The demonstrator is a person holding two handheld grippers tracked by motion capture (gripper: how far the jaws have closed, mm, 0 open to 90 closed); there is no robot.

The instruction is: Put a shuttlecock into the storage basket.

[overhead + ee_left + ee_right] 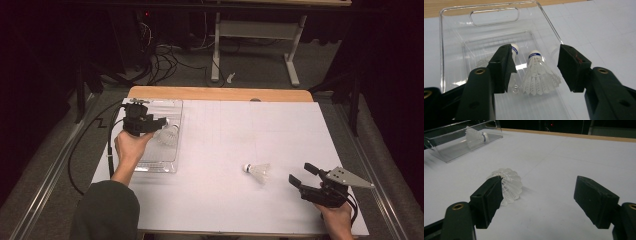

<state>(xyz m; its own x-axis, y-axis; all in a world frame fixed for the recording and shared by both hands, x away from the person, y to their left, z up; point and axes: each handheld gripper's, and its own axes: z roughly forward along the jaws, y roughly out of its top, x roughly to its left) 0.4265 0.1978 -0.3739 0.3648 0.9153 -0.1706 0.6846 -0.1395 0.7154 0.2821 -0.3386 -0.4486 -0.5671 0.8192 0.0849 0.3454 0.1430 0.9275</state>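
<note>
Left gripper (162, 121) hovers over the clear tray (172, 165), jaws spread around a white shuttlecock (537, 75) lying inside. Right gripper (300, 175) rests low, jaws apart, empty.

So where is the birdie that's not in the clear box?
In the high view the loose shuttlecock lies on its side on the white table, right of the middle, just left of the open right gripper and far from the clear tray.

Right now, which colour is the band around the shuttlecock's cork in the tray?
Blue, on the shuttlecock in the tray; the left gripper view shows it best.
</note>
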